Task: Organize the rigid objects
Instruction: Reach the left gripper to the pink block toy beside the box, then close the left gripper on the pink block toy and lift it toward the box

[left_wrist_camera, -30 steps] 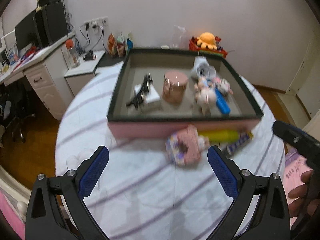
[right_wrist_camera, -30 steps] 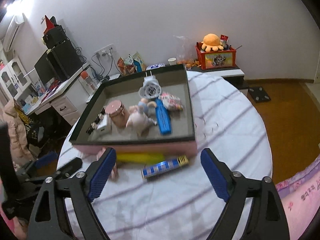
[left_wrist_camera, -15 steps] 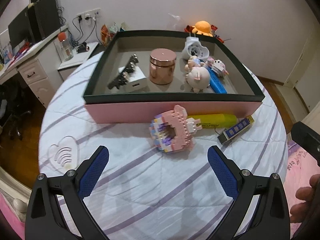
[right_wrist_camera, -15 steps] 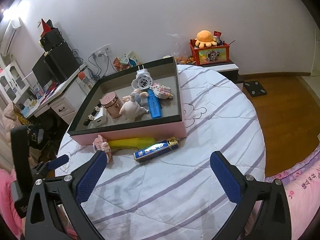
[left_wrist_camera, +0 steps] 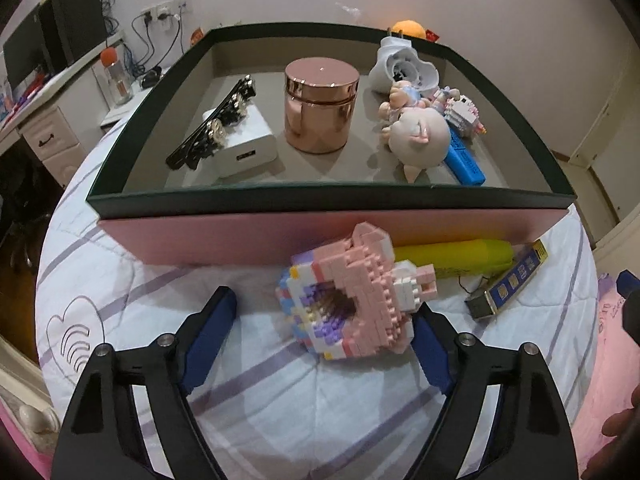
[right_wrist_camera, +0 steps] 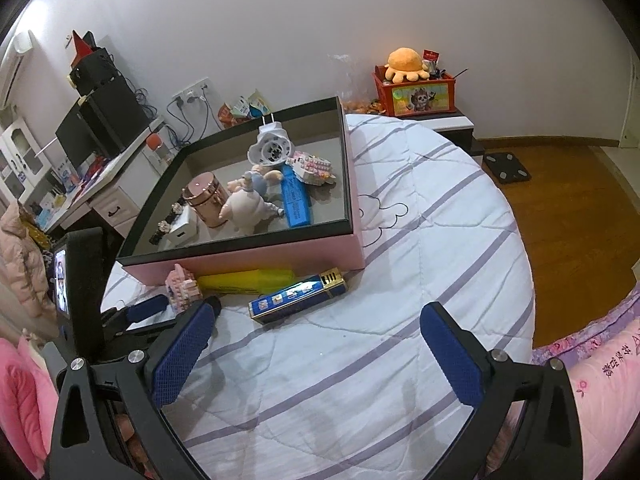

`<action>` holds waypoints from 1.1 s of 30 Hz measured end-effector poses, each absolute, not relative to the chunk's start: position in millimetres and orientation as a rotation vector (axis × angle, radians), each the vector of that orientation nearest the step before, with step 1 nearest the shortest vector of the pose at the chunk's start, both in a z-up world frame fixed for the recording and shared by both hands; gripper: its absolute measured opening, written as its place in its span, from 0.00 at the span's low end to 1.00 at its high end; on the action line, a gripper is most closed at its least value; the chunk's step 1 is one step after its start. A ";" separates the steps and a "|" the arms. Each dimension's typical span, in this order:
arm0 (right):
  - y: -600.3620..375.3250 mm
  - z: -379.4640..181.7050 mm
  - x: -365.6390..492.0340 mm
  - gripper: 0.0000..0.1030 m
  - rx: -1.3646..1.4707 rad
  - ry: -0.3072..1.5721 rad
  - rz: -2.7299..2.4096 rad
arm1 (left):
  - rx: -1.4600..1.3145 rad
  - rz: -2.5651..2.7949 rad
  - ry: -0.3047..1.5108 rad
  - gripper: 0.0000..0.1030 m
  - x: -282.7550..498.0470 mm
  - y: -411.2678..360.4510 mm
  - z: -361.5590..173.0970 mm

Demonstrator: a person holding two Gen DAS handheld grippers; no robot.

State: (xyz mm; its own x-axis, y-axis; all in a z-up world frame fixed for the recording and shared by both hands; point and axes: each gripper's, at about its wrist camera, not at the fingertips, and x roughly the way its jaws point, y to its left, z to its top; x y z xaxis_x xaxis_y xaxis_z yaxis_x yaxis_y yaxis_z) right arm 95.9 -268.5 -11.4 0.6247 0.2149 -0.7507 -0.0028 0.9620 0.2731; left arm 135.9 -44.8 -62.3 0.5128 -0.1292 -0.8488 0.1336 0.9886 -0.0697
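A pink brick-built toy (left_wrist_camera: 354, 294) lies on the striped bedcover just before the pink box (left_wrist_camera: 320, 228). My left gripper (left_wrist_camera: 324, 342) is open, its fingers on either side of the toy's near end, not touching it. Beside the toy lie a yellow stick (left_wrist_camera: 456, 256) and a blue-and-gold bar (left_wrist_camera: 512, 280). In the right wrist view the toy (right_wrist_camera: 182, 286), yellow stick (right_wrist_camera: 248, 280) and bar (right_wrist_camera: 298, 294) lie before the box (right_wrist_camera: 248, 258). My right gripper (right_wrist_camera: 316, 354) is open and empty, short of the bar.
The box holds a copper jar (left_wrist_camera: 320, 104), a white charger (left_wrist_camera: 244, 146), a black hair clip (left_wrist_camera: 212, 128), a pig figure (left_wrist_camera: 420, 136), a blue bar (left_wrist_camera: 464, 156) and a white plug (left_wrist_camera: 404, 68). A desk (right_wrist_camera: 100, 184) stands left; wooden floor (right_wrist_camera: 568, 216) lies right.
My left gripper has moved forward and down to the pink brick toy, which now sits between its open fingers. My right gripper has moved slightly closer to the blue-and-gold bar.
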 end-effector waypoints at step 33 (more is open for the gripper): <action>-255.1 -4.0 143.7 1.00 0.246 0.879 0.157 | -0.009 -0.146 0.875 0.60 212.1 -1.1 21.7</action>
State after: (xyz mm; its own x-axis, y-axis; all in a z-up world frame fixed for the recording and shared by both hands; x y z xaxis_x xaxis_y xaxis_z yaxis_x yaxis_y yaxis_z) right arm 143.7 -255.1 -4.0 0.6288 0.2359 -0.7409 -0.0349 0.9605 0.2762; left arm 212.1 -1.1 21.7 0.6316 -0.1312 -0.7642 0.1238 0.9900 -0.0676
